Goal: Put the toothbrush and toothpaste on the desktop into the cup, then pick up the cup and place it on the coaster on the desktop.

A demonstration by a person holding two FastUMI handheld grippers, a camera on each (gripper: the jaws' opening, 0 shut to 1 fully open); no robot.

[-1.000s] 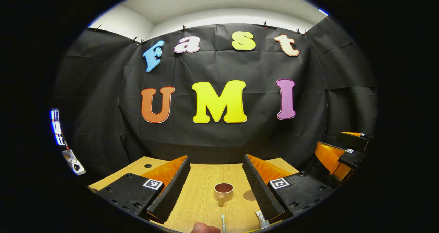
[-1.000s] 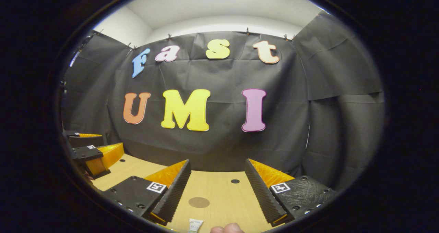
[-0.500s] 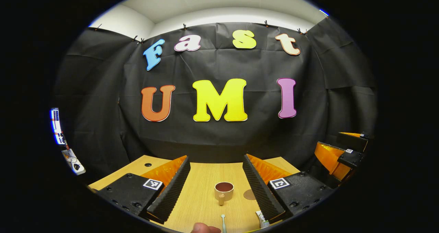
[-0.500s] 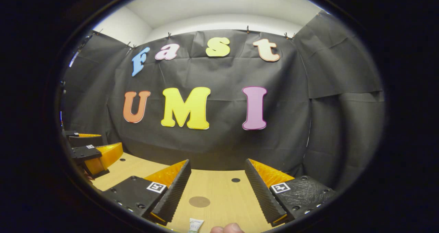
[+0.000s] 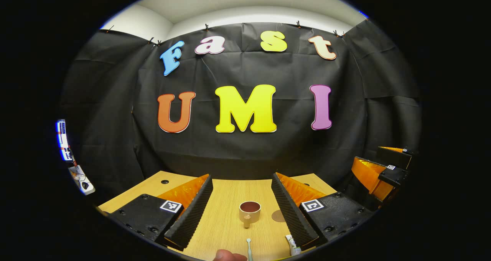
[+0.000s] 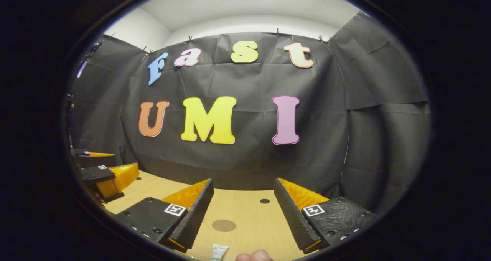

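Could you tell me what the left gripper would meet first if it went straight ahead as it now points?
Probably the cup, standing upright between the open jaws' lines on the desktop; depth is uncertain.

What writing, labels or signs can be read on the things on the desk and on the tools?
Toothpaste tube: print too small and blurred to read.
Square markers on the jaws: black-and-white patterns, no words.
Cup, toothbrush: no writing visible.
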